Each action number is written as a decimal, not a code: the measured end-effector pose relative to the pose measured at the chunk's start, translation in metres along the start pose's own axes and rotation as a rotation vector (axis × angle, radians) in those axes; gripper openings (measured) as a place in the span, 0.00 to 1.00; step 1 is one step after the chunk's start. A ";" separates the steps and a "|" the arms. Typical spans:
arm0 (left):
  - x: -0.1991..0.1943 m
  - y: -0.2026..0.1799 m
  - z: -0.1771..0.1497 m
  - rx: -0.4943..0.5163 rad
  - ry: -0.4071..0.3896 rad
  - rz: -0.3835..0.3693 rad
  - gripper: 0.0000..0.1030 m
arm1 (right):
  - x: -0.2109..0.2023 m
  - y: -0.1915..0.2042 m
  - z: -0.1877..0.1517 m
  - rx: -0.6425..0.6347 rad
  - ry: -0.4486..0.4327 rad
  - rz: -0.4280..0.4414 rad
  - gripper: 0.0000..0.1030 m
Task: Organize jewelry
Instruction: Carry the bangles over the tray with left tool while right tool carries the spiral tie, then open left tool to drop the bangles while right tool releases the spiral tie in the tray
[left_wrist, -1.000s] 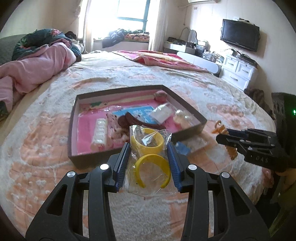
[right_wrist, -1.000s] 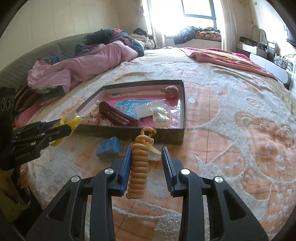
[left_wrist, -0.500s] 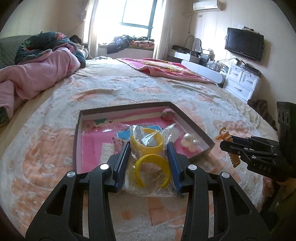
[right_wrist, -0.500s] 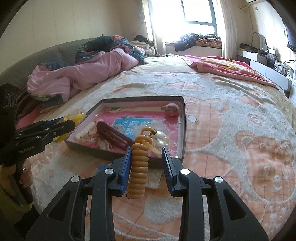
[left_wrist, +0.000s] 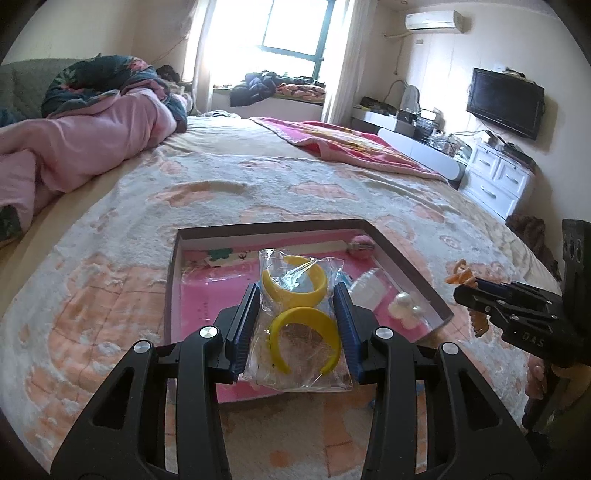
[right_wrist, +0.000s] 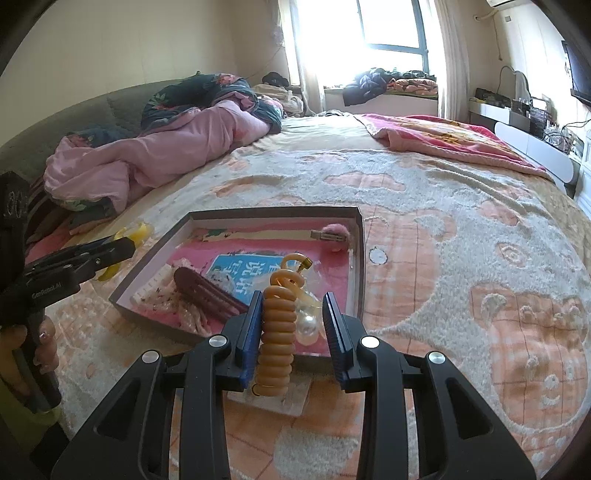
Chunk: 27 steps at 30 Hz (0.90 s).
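A shallow brown tray (left_wrist: 406, 266) with a pink floor lies on the bed; it also shows in the right wrist view (right_wrist: 360, 236). My left gripper (left_wrist: 299, 328) is shut on a clear bag with two yellow bangles (left_wrist: 295, 306), held above the tray's near part. My right gripper (right_wrist: 291, 332) is shut on an orange coiled hair tie in a clear bag (right_wrist: 279, 325), above the tray's near right corner. In the tray lie a dark brown hair clip (right_wrist: 207, 291), a pink fuzzy clip (right_wrist: 332, 233), a blue card (right_wrist: 243, 269) and pearl pieces (left_wrist: 404, 306).
The tray sits on a fluffy peach and cream blanket (right_wrist: 480, 258). A pink quilt (left_wrist: 74, 147) is heaped at the far left. A white dresser (left_wrist: 498, 177) and a wall television (left_wrist: 504, 103) stand at the right. A window (left_wrist: 291, 29) is at the back.
Both grippers have risen and moved forward over the tray with their bags still held. The tray now lies under the fingers in both views.
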<state>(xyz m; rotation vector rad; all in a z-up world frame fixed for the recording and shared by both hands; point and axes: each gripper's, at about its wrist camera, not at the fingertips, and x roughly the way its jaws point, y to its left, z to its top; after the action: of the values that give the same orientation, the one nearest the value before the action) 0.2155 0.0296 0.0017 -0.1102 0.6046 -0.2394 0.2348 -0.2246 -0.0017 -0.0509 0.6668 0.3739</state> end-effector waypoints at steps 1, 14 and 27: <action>0.001 0.003 0.000 -0.005 0.000 0.005 0.32 | 0.002 -0.001 0.002 -0.001 0.000 -0.002 0.30; 0.028 0.030 -0.002 -0.039 0.043 0.068 0.32 | 0.043 -0.008 0.012 -0.014 0.040 -0.021 0.30; 0.034 0.040 -0.014 -0.044 0.061 0.098 0.45 | 0.075 -0.011 0.003 -0.029 0.081 -0.031 0.39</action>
<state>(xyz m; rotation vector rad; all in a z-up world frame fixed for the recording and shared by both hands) 0.2426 0.0594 -0.0351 -0.1160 0.6742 -0.1348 0.2940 -0.2100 -0.0458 -0.1045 0.7395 0.3533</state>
